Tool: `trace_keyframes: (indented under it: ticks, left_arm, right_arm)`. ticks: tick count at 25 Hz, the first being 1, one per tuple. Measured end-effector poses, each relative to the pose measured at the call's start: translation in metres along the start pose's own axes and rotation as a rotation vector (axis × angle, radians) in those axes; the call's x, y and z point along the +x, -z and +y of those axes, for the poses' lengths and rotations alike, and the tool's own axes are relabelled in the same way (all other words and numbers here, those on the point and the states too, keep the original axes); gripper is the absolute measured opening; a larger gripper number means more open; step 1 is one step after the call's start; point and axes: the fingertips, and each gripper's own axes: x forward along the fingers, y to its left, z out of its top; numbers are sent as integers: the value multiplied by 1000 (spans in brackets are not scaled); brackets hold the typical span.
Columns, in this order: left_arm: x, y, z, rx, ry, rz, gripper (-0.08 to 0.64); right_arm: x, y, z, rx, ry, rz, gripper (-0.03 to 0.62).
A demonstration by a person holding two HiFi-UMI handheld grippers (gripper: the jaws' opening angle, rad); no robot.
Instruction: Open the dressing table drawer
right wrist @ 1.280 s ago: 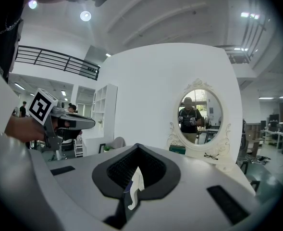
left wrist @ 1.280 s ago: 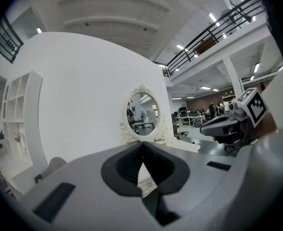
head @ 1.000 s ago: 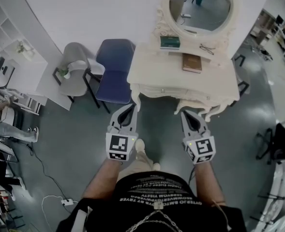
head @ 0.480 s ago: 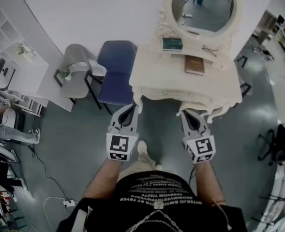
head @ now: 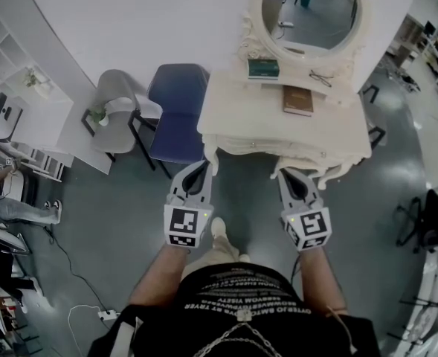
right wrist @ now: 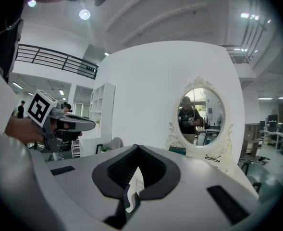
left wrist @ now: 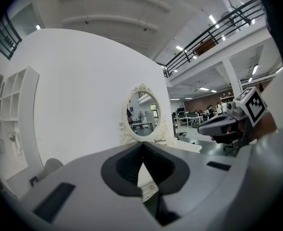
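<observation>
Floor grey concrete | dressing table cream, against white wall | left gripper, right gripper jaws closed, empty

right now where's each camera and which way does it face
Head view: on the person's head, steeply down at the dressing table; forearms, left gripper, right gripper show.
Left gripper view: on left gripper, over its shut jaws toward the mirror.
Right gripper view: same, from right gripper.
Shared: mirror, and the other gripper.
</observation>
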Motion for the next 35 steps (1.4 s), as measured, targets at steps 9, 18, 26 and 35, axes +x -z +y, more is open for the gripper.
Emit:
trace_keyframes:
  ticks: [9, 18, 26, 35]
  left_arm:
    - [-2, 0, -2, -4, 4, -6, 3]
    - [-9, 3, 5, -9, -12, 5, 3]
    - [-2, 7, 3, -10, 2, 7, 3]
    - [17, 13, 7, -15, 22, 27, 3]
  right_arm:
    - [-3, 0, 2, -4, 6, 13, 3]
    - [0, -6, 9, -3, -8, 6, 3]
    - [1, -3, 6, -3, 1, 12, 3]
    - [14, 2, -8, -17, 23, 11, 3]
